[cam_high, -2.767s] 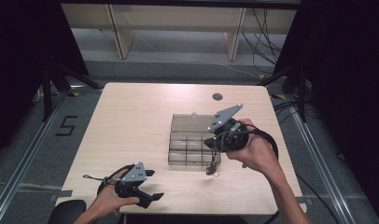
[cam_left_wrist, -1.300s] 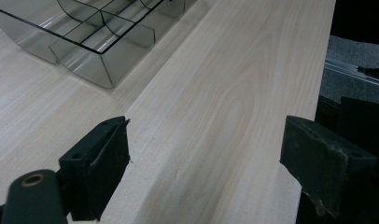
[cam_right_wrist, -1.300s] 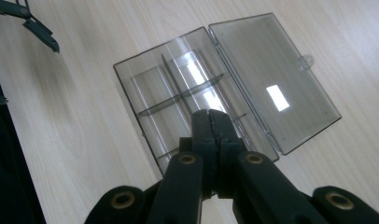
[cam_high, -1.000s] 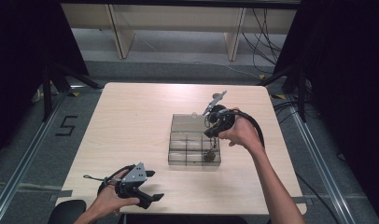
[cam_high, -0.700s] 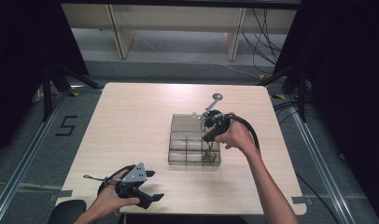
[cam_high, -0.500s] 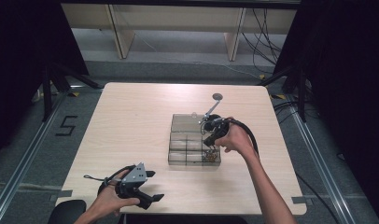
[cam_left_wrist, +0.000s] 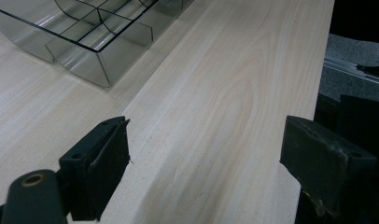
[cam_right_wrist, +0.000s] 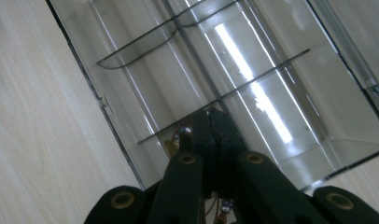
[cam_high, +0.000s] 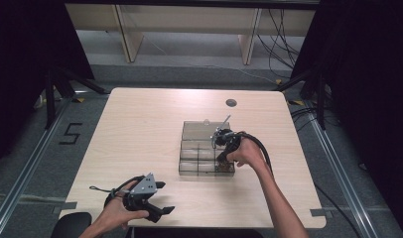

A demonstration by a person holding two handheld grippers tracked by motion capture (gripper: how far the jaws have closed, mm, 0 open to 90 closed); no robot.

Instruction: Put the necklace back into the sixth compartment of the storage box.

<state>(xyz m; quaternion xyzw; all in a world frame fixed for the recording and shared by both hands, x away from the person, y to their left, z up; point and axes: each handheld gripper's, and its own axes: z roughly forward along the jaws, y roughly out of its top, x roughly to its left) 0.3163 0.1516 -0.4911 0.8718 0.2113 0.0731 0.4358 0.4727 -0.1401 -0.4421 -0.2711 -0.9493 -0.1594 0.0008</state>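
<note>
The pale wood-grain surface (cam_high: 140, 134) carries a clear plastic divided box (cam_high: 205, 148) right of its middle. The high view shows the right tongs (cam_high: 222, 159) dipped into the box's near right compartment, and the left tongs (cam_high: 162, 197) held near the front edge, well apart from the box. The left gripper view shows those jaws spread wide over bare wood. The right gripper view shows its jaws pressed together, with small metallic, reddish bits (cam_right_wrist: 182, 133) beside them in that compartment; what they are cannot be told.
</note>
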